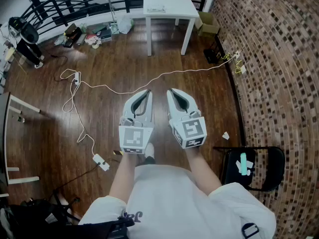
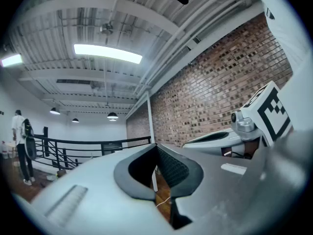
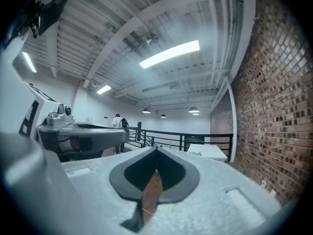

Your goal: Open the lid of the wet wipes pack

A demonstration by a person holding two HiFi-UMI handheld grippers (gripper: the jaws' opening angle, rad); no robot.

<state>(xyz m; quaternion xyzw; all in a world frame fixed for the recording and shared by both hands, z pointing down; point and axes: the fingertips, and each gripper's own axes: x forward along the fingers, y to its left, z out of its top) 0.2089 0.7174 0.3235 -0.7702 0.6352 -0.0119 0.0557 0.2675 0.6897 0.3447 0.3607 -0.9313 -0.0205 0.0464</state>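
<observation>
No wet wipes pack can be made out for sure. A flat pale item (image 1: 156, 8) lies on the far white table (image 1: 174, 10), too small to identify. My left gripper (image 1: 148, 91) and right gripper (image 1: 169, 90) are held side by side at waist height over the wooden floor, pointing level towards that table. The left gripper view shows the left gripper (image 2: 156, 145) with its jaw tips touching and nothing between them. In the right gripper view the right gripper (image 3: 156, 150) is likewise shut and empty.
A white cable (image 1: 75, 108) and a power strip (image 1: 101, 162) trail across the floor to my left. A black chair (image 1: 259, 176) with a teal item (image 1: 243, 163) stands at my right by the brick wall (image 1: 279, 59). A black railing (image 1: 75, 1) and clutter lie beyond.
</observation>
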